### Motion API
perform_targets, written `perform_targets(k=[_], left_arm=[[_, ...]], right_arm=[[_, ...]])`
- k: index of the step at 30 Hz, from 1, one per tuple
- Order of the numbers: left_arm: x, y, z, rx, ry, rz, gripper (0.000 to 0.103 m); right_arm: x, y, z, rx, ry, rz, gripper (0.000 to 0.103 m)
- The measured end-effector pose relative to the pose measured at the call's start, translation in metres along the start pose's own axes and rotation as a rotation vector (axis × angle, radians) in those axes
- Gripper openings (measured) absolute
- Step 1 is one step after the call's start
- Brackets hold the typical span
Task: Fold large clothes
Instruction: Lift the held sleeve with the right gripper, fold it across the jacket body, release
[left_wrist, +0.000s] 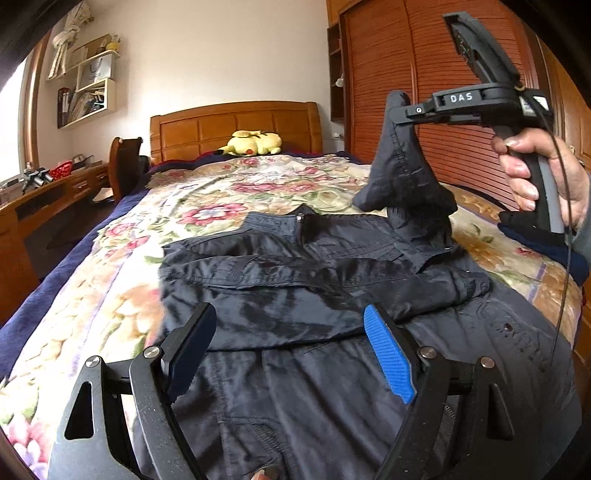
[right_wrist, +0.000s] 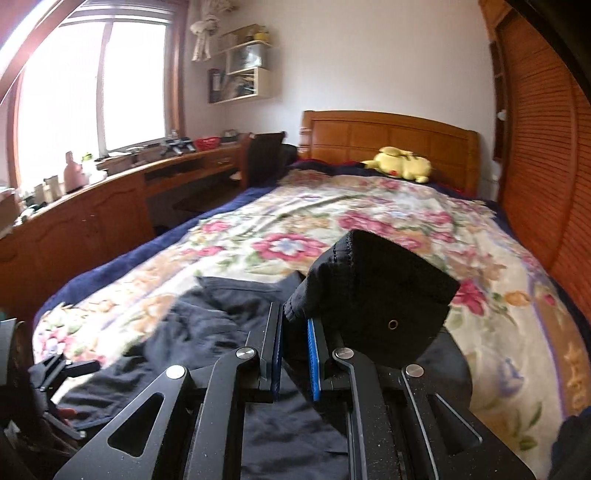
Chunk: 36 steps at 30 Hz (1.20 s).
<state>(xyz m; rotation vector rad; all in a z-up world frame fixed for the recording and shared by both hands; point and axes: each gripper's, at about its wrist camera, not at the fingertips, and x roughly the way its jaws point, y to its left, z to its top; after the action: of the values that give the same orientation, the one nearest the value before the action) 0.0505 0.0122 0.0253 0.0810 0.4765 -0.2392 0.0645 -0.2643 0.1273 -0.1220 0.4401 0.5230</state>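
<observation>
A large dark navy jacket (left_wrist: 295, 288) lies spread on the floral bedspread (left_wrist: 122, 288), its collar toward the headboard. My left gripper (left_wrist: 291, 347) hovers open just above the jacket's lower half, with nothing between its fingers. My right gripper (left_wrist: 400, 112), held by a hand (left_wrist: 532, 170), is shut on the jacket's sleeve cuff (left_wrist: 402, 170) and lifts it above the right side of the bed. In the right wrist view the right gripper (right_wrist: 295, 328) pinches the dark cuff (right_wrist: 380, 291), which flops over the right finger; the jacket (right_wrist: 207, 325) lies below.
A yellow plush toy (left_wrist: 255, 143) lies by the wooden headboard (left_wrist: 236, 127). A wooden desk (right_wrist: 110, 199) with bottles runs along the left under the window. Slatted wardrobe doors (left_wrist: 436, 92) stand close on the right. A dark garment (left_wrist: 535, 240) lies at the bed's right edge.
</observation>
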Motion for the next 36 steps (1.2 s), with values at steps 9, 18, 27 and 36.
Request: perform_targets(k=[9, 18, 27, 36], left_arm=[[-0.009, 0.03, -0.004, -0.043, -0.008, 0.051, 0.083], [-0.008, 0.037, -0.004, -0.046, -0.013, 0.078, 0.083], [-0.006, 0.037, -0.004, -0.044, -0.01, 0.087, 0.083], [-0.005, 0.036, -0.005, -0.044, -0.008, 0.086, 0.083]], right_arm=[[0.024, 0.013, -0.012, -0.043, 0.082, 0.099, 0.012], [0.032, 0.016, -0.02, -0.034, 0.148, 0.112, 0.012], [0.039, 0.039, -0.049, -0.039, 0.257, 0.16, 0.023], [0.031, 0.042, -0.072, -0.031, 0.328, 0.16, 0.057]])
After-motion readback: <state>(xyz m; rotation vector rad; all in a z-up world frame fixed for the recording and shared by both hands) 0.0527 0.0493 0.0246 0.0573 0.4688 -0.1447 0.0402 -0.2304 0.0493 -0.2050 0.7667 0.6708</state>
